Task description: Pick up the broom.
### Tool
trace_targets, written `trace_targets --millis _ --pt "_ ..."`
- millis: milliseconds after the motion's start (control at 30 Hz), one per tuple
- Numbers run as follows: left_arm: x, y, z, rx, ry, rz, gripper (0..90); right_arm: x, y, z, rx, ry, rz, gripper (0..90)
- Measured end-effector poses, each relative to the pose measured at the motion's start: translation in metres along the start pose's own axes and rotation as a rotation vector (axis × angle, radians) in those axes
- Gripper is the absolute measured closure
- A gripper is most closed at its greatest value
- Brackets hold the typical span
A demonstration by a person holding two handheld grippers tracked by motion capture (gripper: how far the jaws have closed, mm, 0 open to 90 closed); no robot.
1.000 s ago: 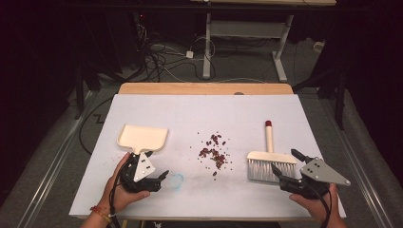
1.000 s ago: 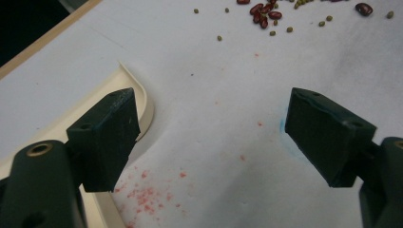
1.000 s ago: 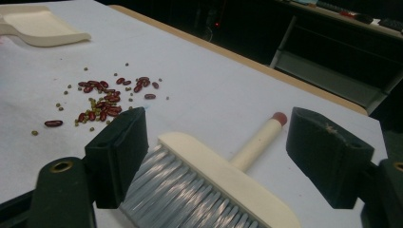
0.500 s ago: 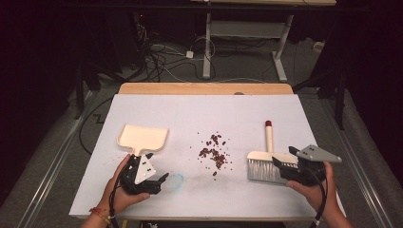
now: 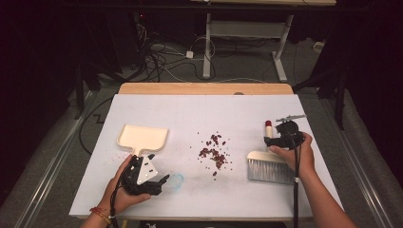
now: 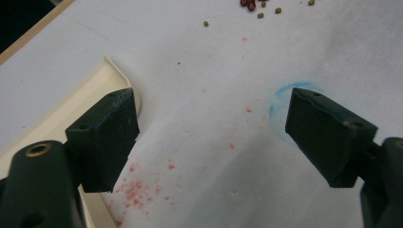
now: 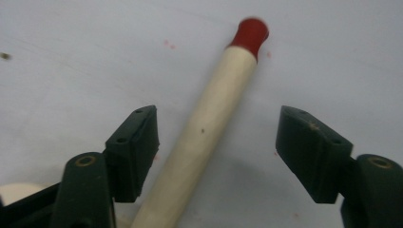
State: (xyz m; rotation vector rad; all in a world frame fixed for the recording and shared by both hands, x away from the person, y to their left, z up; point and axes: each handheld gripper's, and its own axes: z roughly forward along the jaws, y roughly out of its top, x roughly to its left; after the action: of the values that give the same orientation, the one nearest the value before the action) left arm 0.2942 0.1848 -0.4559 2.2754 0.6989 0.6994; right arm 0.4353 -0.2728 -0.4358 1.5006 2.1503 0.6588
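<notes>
The brush (image 5: 270,161) lies on the white desk (image 5: 190,114) to the right of the scattered beans (image 5: 215,152), its bristles toward the person and its cream handle (image 7: 199,137), red-tipped, pointing away. The right tongs (image 7: 216,152) hang directly over that handle, released, with one jaw on each side and neither touching it. The dustpan (image 5: 141,137) sits well to the left of the beans, and the left tongs (image 6: 214,137) rest just beside its handle, likewise released and gripping nothing (a faint blue ring is marked on the desk by one jaw). Judged step in hand: taking up the brush. To do it soundly, the right tongs should lower until the handle sits deep between the jaws, then close squarely across its width, at mid-handle and not at the red tip, so the brush does not swivel when swept. The handle currently runs nearer one jaw; centring it first would be prudent.
</notes>
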Motion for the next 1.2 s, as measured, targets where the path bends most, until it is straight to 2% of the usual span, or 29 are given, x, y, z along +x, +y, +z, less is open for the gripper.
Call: trace_targets --millis 100,133,200,233,267,333,600,667,733,800,833,1000,1167,1200 --pt "0.001 0.000 0.000 0.003 0.001 -0.004 17.7 -0.003 0.003 0.021 0.077 -0.008 0.021 36.1" --pt "0.000 0.000 0.000 0.002 -0.001 -0.006 17.8 -0.004 0.003 0.026 0.089 0.014 0.031 36.2" --pt "0.000 -0.001 0.001 0.008 -0.004 -0.001 17.8 -0.005 0.004 0.027 0.081 0.021 0.038 37.6" --pt "-0.001 -0.001 0.001 0.009 -0.005 0.003 17.8 -0.003 0.005 0.027 0.085 0.033 0.023 47.1" --pt "-0.001 -0.001 0.001 0.012 -0.005 0.003 17.8 -0.001 0.006 0.027 0.087 0.036 0.003 52.9" --pt "-0.002 0.000 0.002 0.018 -0.007 0.012 17.8 0.001 0.007 0.026 0.090 0.042 -0.006 54.5" --pt "-0.005 0.002 0.004 0.022 -0.014 0.032 17.7 0.005 0.007 0.028 0.064 0.055 -0.014 58.8" --pt "-0.005 0.002 0.004 0.021 -0.014 0.033 17.8 0.008 0.007 0.028 0.064 0.048 -0.028 62.4" --pt "-0.006 0.002 0.005 0.023 -0.016 0.035 17.7 0.008 0.007 0.028 0.061 0.071 -0.039 69.2" --pt "-0.007 0.002 0.006 0.026 -0.018 0.035 17.7 0.008 0.007 0.028 0.059 0.080 -0.047 69.8" --pt "-0.007 0.002 0.006 0.026 -0.018 0.036 17.7 0.008 0.007 0.027 0.056 0.077 -0.066 69.9" --pt "-0.010 0.002 0.007 0.036 -0.024 0.052 17.7 0.007 0.004 0.027 0.037 0.086 -0.065 70.0" --pt "-0.013 0.003 0.007 0.038 -0.029 0.062 17.7 0.005 0.001 0.023 -0.009 0.099 -0.060 69.9" --pt "-0.013 0.003 0.007 0.037 -0.031 0.062 17.7 0.003 -0.001 0.018 -0.051 0.100 -0.055 70.0"
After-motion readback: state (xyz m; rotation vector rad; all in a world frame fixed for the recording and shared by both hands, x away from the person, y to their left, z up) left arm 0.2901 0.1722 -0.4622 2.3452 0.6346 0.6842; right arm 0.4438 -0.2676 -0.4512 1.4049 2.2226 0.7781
